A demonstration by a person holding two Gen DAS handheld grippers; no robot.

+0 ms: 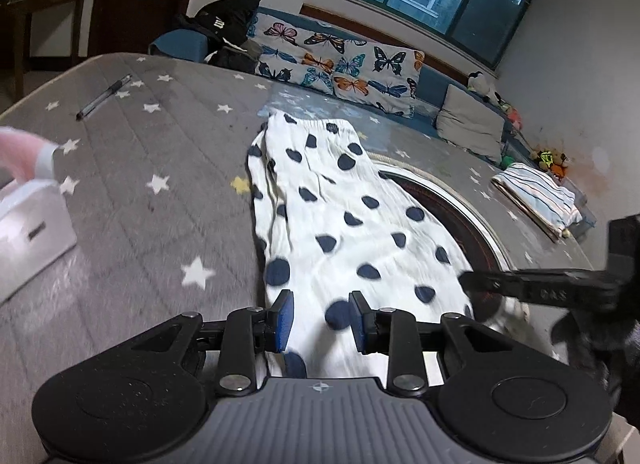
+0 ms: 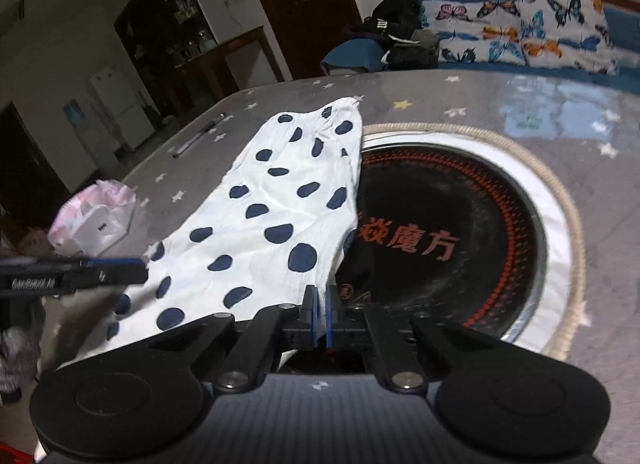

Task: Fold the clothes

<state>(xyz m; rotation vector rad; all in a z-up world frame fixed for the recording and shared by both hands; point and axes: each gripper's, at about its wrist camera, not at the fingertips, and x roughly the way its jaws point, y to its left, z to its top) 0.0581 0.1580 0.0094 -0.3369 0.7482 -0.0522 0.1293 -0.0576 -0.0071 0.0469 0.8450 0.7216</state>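
Observation:
A white garment with navy polka dots lies lengthwise on the grey star-patterned table cover, partly over a round black cooktop. My left gripper is open, its blue pads either side of the garment's near end, above it. My right gripper is shut on the near right corner of the garment, at the cooktop's edge. The right gripper's finger shows in the left view, the left's in the right view.
A pen lies at the far left of the table. A white box with a pink bag sits at the left edge. A folded striped garment lies at the right. A butterfly-print sofa stands behind.

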